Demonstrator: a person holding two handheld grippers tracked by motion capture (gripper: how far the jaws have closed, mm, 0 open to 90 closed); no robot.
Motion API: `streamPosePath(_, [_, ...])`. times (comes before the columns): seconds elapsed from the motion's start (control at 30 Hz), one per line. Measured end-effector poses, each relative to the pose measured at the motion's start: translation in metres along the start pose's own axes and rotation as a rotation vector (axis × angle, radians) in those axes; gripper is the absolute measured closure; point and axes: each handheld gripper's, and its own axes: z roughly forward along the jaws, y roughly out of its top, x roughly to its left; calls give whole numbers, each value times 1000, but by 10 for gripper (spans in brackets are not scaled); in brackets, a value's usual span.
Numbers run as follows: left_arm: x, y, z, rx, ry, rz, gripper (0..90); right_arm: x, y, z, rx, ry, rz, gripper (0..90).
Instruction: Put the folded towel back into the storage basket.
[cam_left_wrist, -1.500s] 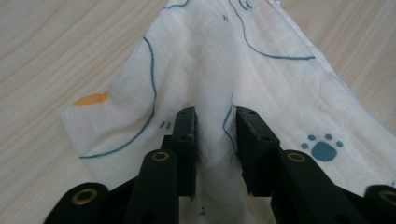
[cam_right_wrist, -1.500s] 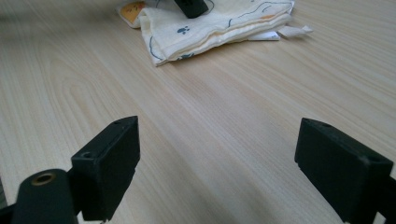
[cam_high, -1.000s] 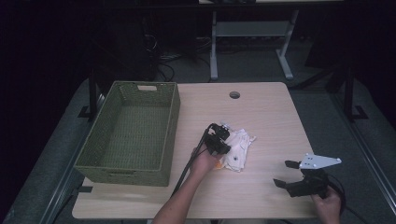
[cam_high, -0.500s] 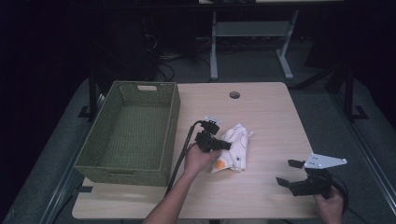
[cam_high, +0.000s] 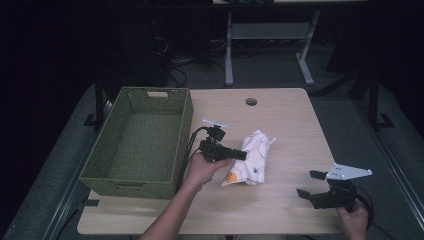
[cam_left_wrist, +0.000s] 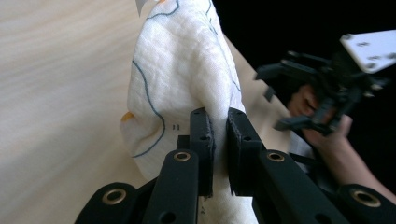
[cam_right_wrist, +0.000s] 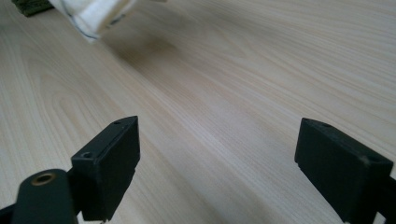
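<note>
The cloth (cam_high: 250, 159) now bunches up off the tabletop (cam_high: 290, 115) beside the basket (cam_high: 135, 140); a second ago it lay flatter. Our left gripper (cam_high: 241, 154) has its jaws clamped on a fold and has risen, so the lift has begun. Our right gripper (cam_high: 306, 185) waits, jaws apart.

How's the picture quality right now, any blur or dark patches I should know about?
High view: the room around the table is nearly black, while the tabletop is evenly lit. Left gripper view: the cloth pinched in the left tongs is sharp, but the other hand behind is soft and the background is black. Right gripper view: the wood grain is sharp, and the cloth corner casts a soft shadow.
</note>
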Motion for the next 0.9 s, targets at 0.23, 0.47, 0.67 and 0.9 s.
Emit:
streamPosePath(0.23, [1, 1, -17, -17, -88, -33, 825, 0, 0, 0, 0, -4, 0, 135])
streamPosePath(0.47, [-3, 1, -39, -34, -129, -48, 825, 0, 0, -1, -1, -10, 1, 135])
streamPosePath(0.67, [-4, 1, -54, -29, -128, -55, 824, 0, 0, 0, 4, -12, -2, 135])
streamPosePath(0.9, [1, 1, -77, -36, -112, -64, 824, 1, 0, 1, 13, -15, -6, 135])
